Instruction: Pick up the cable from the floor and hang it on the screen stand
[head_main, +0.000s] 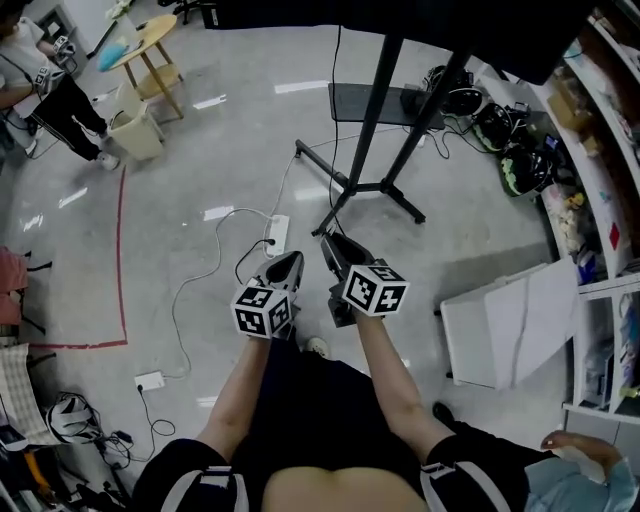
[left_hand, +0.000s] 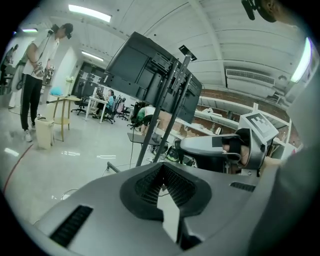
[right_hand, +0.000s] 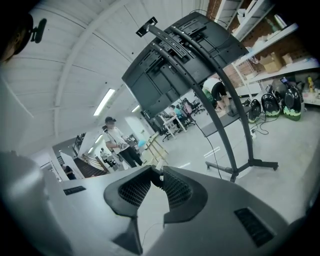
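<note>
Head view: left gripper, right gripper (square-marker cubes on top), jaws tight on cable.

Glossy grey floor. Red tape line left of left claw. Round wooden table far ahead-left. Shelving right of right claw. Ceiling strip lights overhead.

Head view: the screen is cut off by the top edge & hides the top of the stand. A dark cable near the power strip runs behind your left gripper, so its end's hidden. The bystander top left is cropped by the frame. In both gripper views, whatever sits at the pad tips, incl. your right gripper, is too small to tell.
</note>
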